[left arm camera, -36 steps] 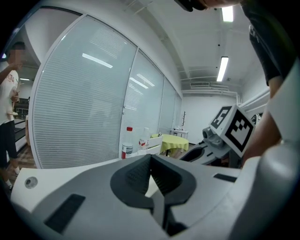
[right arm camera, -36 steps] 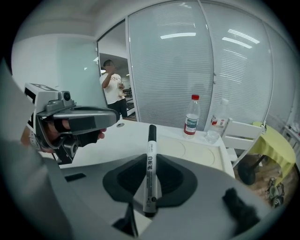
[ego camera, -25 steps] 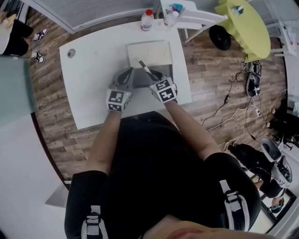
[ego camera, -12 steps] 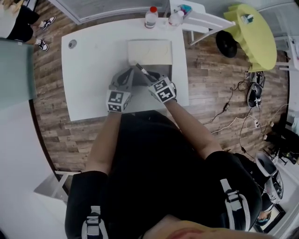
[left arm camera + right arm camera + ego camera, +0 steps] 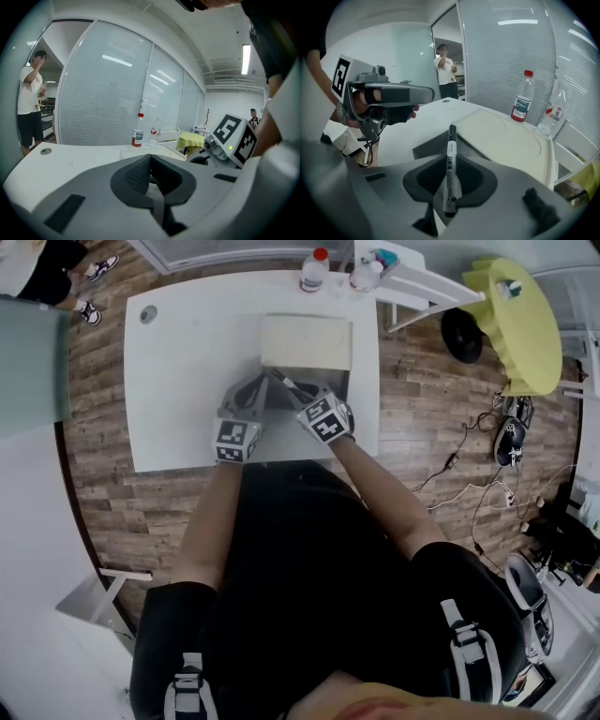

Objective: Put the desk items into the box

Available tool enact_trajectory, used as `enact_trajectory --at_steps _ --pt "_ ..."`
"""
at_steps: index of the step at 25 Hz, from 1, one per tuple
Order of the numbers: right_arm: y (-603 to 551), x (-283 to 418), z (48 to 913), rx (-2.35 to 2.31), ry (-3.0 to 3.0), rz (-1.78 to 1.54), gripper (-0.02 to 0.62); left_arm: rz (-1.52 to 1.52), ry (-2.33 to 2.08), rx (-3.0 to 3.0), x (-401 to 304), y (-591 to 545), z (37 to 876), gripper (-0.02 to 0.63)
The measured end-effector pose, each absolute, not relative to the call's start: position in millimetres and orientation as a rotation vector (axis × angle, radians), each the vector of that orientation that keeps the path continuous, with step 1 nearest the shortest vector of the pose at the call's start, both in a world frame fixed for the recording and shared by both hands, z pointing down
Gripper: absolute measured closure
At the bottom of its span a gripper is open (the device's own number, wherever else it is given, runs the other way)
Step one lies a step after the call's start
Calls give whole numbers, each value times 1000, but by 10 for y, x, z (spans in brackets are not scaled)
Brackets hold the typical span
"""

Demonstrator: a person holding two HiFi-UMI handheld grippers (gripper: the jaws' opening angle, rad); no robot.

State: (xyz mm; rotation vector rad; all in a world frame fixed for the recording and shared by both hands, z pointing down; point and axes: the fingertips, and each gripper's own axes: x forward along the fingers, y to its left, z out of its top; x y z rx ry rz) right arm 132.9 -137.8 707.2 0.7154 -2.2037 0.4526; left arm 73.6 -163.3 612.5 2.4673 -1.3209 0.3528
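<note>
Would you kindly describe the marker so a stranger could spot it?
On the white table, look just before the cream box. The marker is the slim white, black-tipped pen clamped in the right gripper; the left gripper is shut on nothing.

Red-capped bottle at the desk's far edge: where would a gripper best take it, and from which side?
The red-capped bottle stands upright and is round, so it is probably best gripped around its labelled body with the jaws level. Come from its left, over bare desk: a clear bottle stands to its right, and the box lies between it and the person.
</note>
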Motion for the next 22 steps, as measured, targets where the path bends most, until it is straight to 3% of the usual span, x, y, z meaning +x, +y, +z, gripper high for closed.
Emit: enact_trajectory --at_steps 14,22 --pt "-1406 1290 7246 659 -2180 440 525 346 -1348 2428 689 -1658 6231 594" --pt "-1408 1299 7260 664 -2171 437 488 345 -1358 2421 675 -1621 6247 594"
